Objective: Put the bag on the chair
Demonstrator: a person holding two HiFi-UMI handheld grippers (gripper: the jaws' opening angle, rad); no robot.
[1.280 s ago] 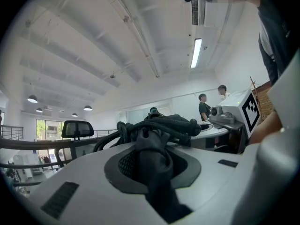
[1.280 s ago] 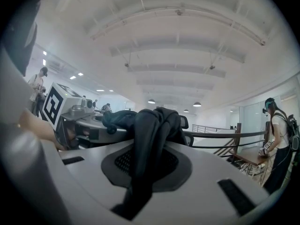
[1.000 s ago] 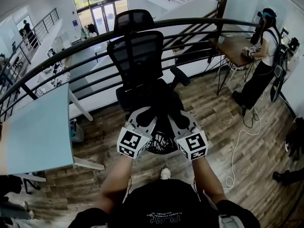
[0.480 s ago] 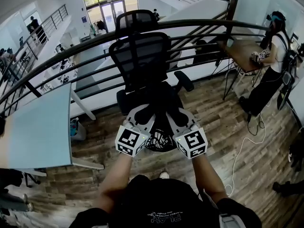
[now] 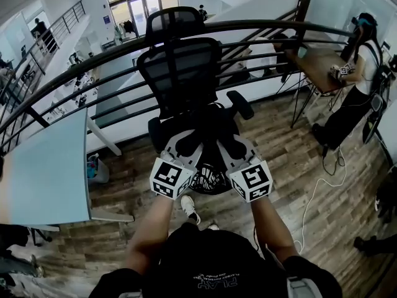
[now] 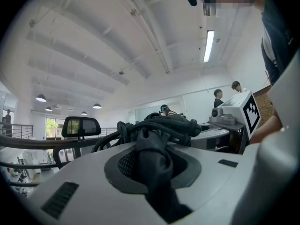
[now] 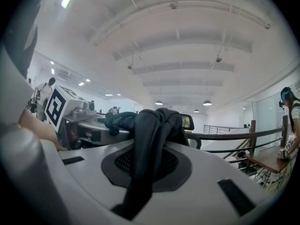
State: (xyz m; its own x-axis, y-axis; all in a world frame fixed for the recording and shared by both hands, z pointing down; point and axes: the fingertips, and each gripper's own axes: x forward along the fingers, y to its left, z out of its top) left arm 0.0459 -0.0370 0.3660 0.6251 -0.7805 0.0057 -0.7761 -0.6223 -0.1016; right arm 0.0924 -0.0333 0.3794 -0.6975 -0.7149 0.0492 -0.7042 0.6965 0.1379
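Observation:
A black mesh office chair (image 5: 180, 67) stands in front of a curved railing, its seat (image 5: 205, 118) just beyond my grippers. The black bag (image 5: 209, 180) with white print hangs between the two grippers, in front of the seat. My left gripper (image 5: 186, 144) is shut on a black bag strap (image 6: 152, 163), which crosses the jaw pad in the left gripper view. My right gripper (image 5: 232, 144) is shut on another strap (image 7: 147, 144). The chair's headrest (image 6: 80, 126) shows beyond the bunched straps, and again as a headrest (image 7: 186, 122) in the right gripper view.
A dark curved railing (image 5: 260, 27) runs behind the chair, with a drop beyond it. A pale blue table (image 5: 43, 166) is at the left. At the right a person (image 5: 353, 54) stands by a wooden desk (image 5: 310, 58). A white cable (image 5: 316, 191) lies on the floor.
Both grippers have moved forward with the bag, closer to the chair seat. A white shoe has stepped into view below the bag.

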